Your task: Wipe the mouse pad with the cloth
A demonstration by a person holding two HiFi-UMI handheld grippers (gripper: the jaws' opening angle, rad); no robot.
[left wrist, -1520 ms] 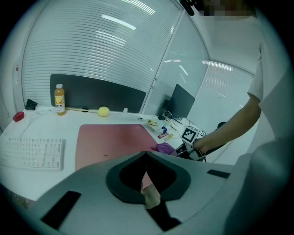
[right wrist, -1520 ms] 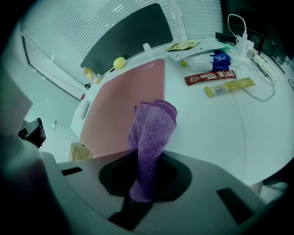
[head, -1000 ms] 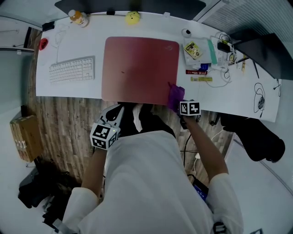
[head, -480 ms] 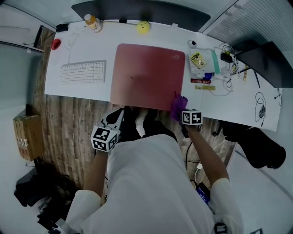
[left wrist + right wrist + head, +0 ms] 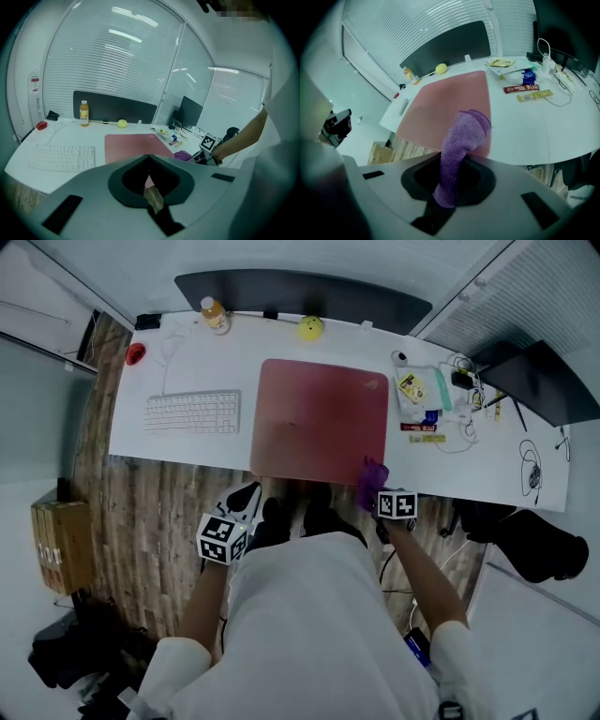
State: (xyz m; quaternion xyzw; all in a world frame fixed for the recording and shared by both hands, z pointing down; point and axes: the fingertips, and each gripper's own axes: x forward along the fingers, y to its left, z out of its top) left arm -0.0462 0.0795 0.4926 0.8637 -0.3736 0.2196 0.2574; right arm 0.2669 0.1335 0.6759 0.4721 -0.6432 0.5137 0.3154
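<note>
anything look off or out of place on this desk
Nothing spilled or damaged. The red rectangular mouse pad lies right at the white desk's front edge, perhaps slightly overhanging. The purple cloth is clamped in the right gripper.

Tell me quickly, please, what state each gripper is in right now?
Left gripper: jaws together, holding nothing.
Right gripper: jaws shut on the cloth.

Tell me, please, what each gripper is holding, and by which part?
The right gripper holds the purple cloth by one end, clamped between its jaws; the rest sticks out ahead. The left gripper is shut and holds nothing.
</note>
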